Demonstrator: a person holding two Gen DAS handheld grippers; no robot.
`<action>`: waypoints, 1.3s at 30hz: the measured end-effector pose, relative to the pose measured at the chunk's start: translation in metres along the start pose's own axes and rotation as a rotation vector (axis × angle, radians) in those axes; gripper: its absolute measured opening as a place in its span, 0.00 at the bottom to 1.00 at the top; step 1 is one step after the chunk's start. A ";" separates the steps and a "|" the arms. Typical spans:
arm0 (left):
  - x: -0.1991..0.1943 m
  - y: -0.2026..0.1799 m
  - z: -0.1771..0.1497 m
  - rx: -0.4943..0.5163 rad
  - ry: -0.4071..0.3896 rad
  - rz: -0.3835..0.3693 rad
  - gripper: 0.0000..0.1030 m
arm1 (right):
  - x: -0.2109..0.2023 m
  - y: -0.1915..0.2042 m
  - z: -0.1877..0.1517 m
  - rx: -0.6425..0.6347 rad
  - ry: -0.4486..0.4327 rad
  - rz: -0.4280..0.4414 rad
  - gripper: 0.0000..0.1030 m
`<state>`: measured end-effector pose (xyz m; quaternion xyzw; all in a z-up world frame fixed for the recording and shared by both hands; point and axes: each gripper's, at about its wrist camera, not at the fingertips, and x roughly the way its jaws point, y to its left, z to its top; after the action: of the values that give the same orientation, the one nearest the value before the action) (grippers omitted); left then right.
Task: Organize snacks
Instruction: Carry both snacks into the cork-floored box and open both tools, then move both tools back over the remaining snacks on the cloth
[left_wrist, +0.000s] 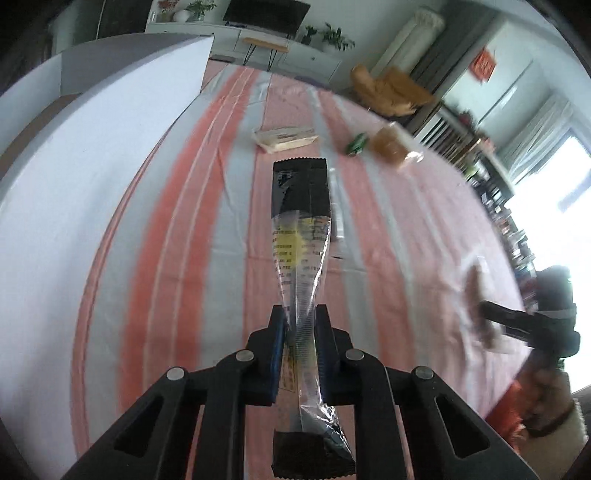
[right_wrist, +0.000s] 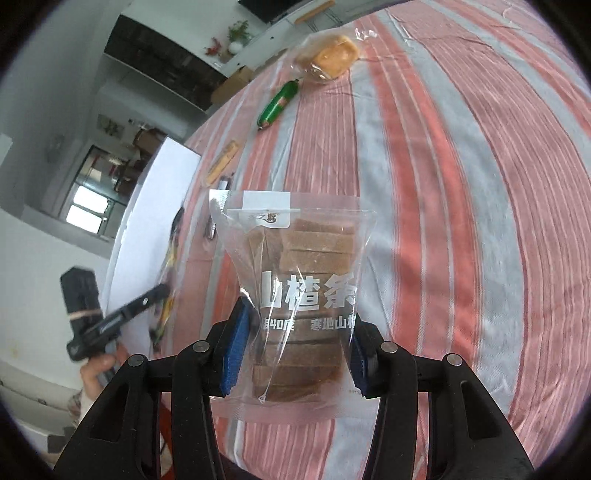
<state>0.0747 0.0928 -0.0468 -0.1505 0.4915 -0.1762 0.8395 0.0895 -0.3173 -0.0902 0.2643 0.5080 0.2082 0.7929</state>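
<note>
Black claws (left_wrist: 300, 325) (right_wrist: 297, 339), blue pads (right_wrist: 234, 354), silver rivets.

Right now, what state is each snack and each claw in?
Left claw: shut on the black packet.
Black packet: gripped near its middle, lifted off the cloth.
Right claw: shut on the clear bag.
Clear bag: sealed, held upright, brown slices inside.
Green sausage: lying on the cloth, untouched.
Wrapped bun: lying on the cloth, wrapper closed.
Biscuit pack: lying flat on the cloth.
</note>
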 end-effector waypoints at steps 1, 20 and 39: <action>-0.009 -0.002 -0.003 -0.016 -0.016 -0.028 0.14 | 0.002 0.003 0.000 -0.001 -0.001 0.004 0.48; -0.230 0.130 0.025 -0.253 -0.424 0.388 0.18 | 0.143 0.400 0.035 -0.547 0.035 0.255 0.69; -0.178 -0.013 0.018 0.028 -0.489 0.221 0.98 | 0.089 0.153 0.029 -0.644 -0.169 -0.544 0.82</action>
<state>0.0074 0.1614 0.1044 -0.1223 0.2849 -0.0486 0.9495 0.1424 -0.1520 -0.0459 -0.1241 0.4016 0.1173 0.8998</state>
